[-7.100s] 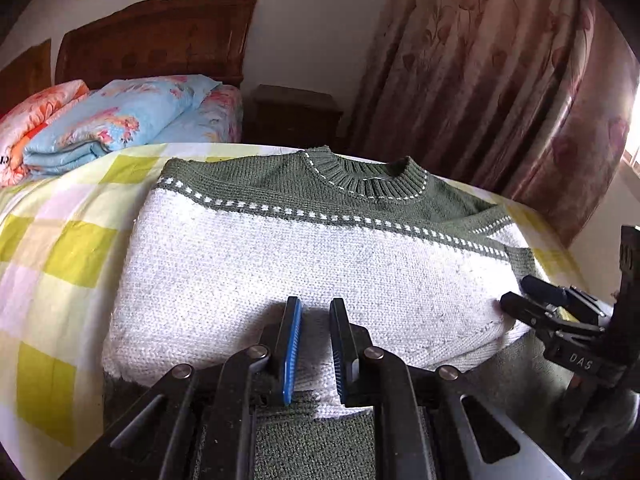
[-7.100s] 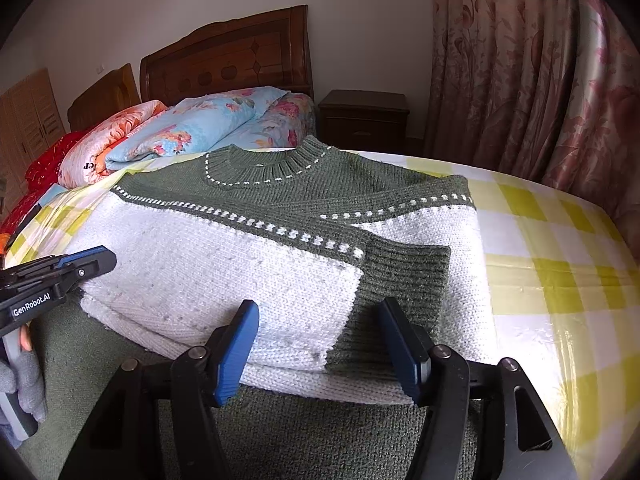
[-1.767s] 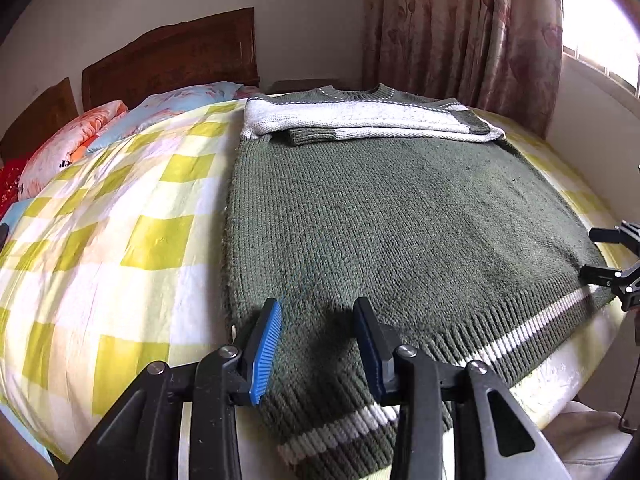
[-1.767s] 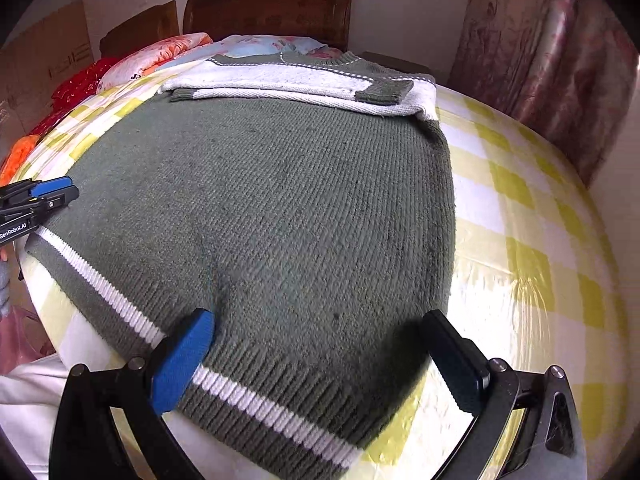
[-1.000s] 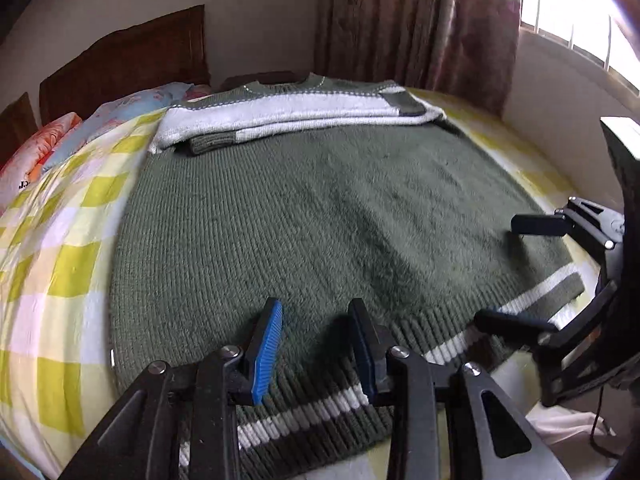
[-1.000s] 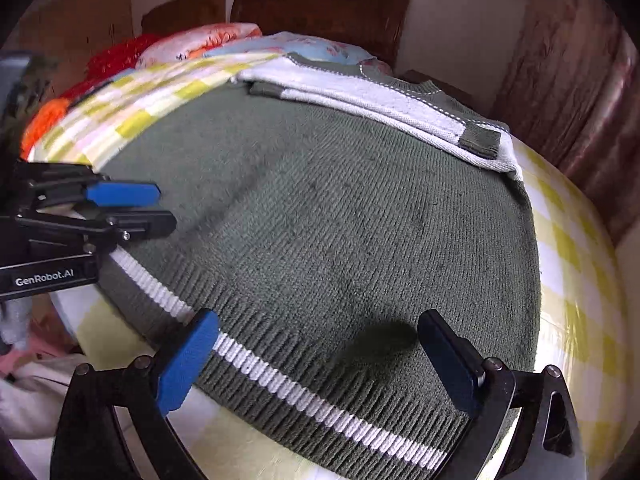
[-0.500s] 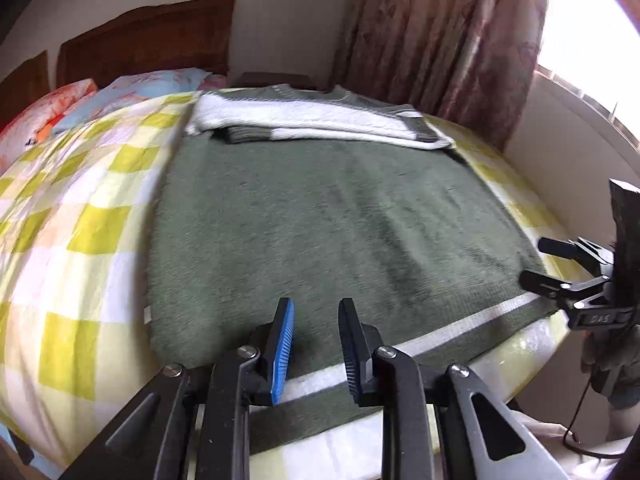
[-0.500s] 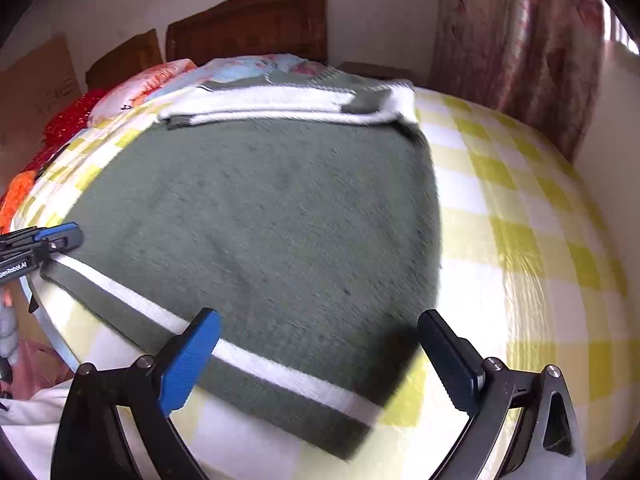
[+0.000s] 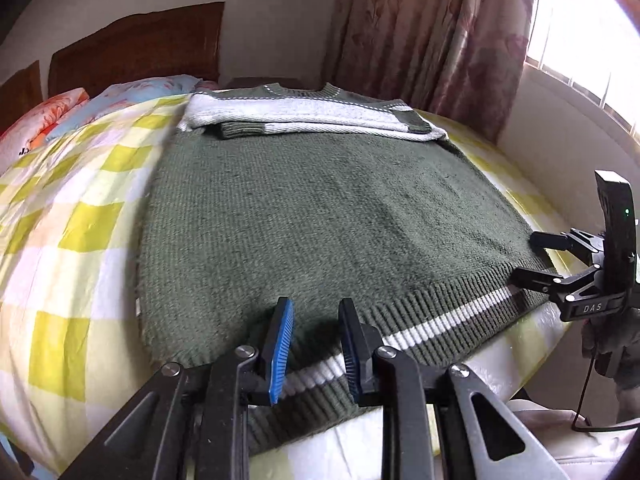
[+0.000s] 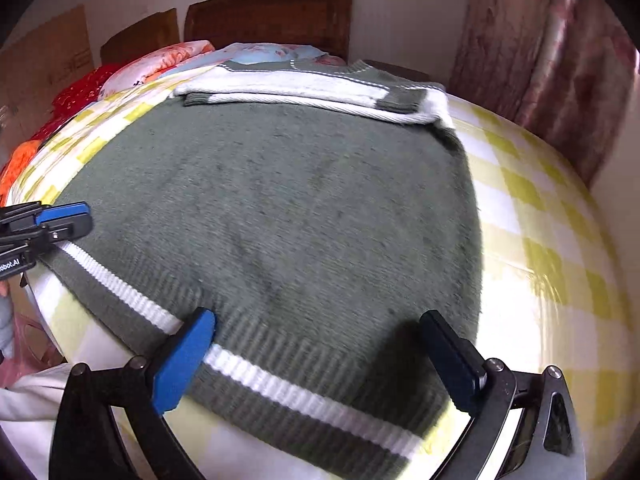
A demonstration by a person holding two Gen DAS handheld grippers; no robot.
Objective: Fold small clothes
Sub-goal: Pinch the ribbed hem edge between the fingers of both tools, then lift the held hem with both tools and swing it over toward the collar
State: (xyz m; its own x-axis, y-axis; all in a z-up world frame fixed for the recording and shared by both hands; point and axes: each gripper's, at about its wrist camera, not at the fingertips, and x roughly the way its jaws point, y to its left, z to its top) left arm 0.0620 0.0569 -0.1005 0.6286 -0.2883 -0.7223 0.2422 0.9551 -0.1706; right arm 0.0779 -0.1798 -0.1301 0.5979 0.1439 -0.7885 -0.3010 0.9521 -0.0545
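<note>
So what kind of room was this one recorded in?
Most likely a home bedroom: the sweater lies on a bed with a checked sheet, a wooden headboard behind, and floral curtains by a window.

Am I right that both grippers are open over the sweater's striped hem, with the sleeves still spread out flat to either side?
Not quite: the sleeves lie folded across the sweater's chest, as the left wrist view shows. Both the left gripper and right gripper are open over the striped hem.

We cannot see the sweater's (image 9: 320, 208) sleeves in full: they lie folded at its far end. The checked bedsheet (image 10: 540, 220) smears with motion blur near the right edge. In the right wrist view the left gripper (image 10: 80, 216) is cut off by the frame, its label showing only partly. The hands holding the tools stay mostly out of frame.
</note>
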